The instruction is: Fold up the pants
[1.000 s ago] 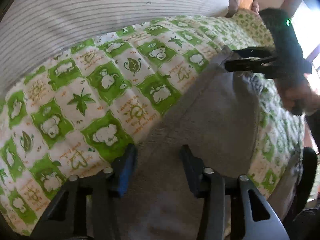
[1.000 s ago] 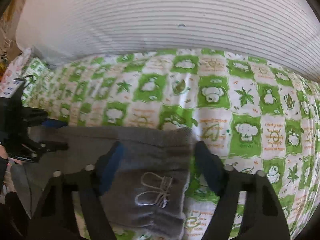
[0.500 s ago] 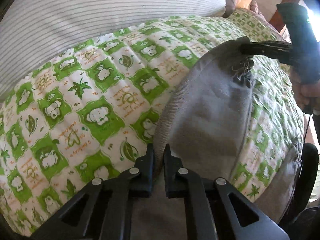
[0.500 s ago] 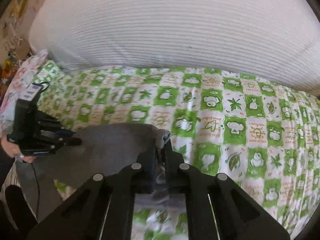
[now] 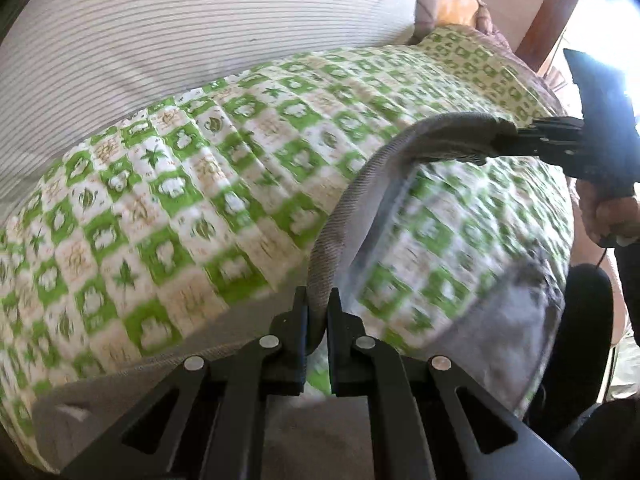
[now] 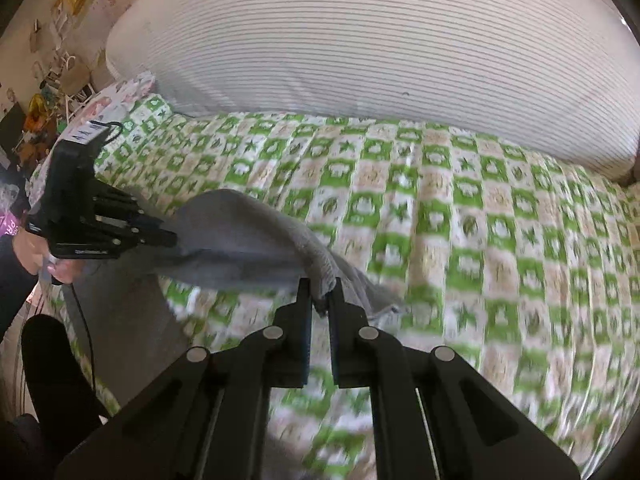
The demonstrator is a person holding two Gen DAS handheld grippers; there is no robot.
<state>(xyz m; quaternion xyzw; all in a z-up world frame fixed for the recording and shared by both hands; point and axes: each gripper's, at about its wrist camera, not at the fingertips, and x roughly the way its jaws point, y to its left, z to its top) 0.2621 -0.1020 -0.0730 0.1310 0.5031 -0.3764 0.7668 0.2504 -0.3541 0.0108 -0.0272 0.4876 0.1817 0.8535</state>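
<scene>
Pants (image 5: 340,216), grey, hang at frame centre above the green quilt (image 5: 168,200), pinched at opposite edges by left gripper (image 5: 318,312) and right gripper (image 6: 320,300), so folding looks barely begun.

Each wrist camera looks forward along its own gripper, close above the bed (image 5: 168,216) (green-checked quilt), toward the striped pillow (image 6: 360,40). Both views share the lifted grey pants (image 5: 332,236) and the opposite gripper.
</scene>
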